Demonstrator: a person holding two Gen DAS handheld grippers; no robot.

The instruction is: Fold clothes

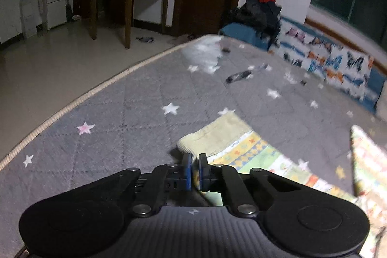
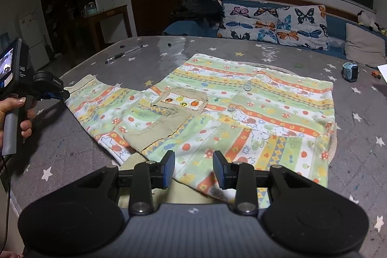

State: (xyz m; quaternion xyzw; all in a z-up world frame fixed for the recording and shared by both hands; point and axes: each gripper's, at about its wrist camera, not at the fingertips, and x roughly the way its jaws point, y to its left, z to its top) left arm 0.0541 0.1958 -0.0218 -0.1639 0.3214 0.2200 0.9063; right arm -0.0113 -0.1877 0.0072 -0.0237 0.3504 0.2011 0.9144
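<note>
A child's patterned jacket [image 2: 241,113] with green, yellow and orange stripes and beige cuffs lies spread on the grey star-print mattress [image 2: 72,149]. One sleeve is folded across its front. My left gripper [image 1: 195,156] is shut on the beige cuff [image 1: 210,137] of the outstretched left sleeve; in the right wrist view it [image 2: 65,94] is at that sleeve's end. My right gripper [image 2: 193,161] is open and empty, just above the jacket's near hem.
A pen [image 2: 123,53] and small bits lie at the mattress's far side. A blue toy [image 2: 350,72] sits at the far right. Butterfly cushions [image 2: 273,23] and a dark clothes pile [image 2: 198,6] are behind. The mattress edge [image 1: 72,105] drops to tiled floor on the left.
</note>
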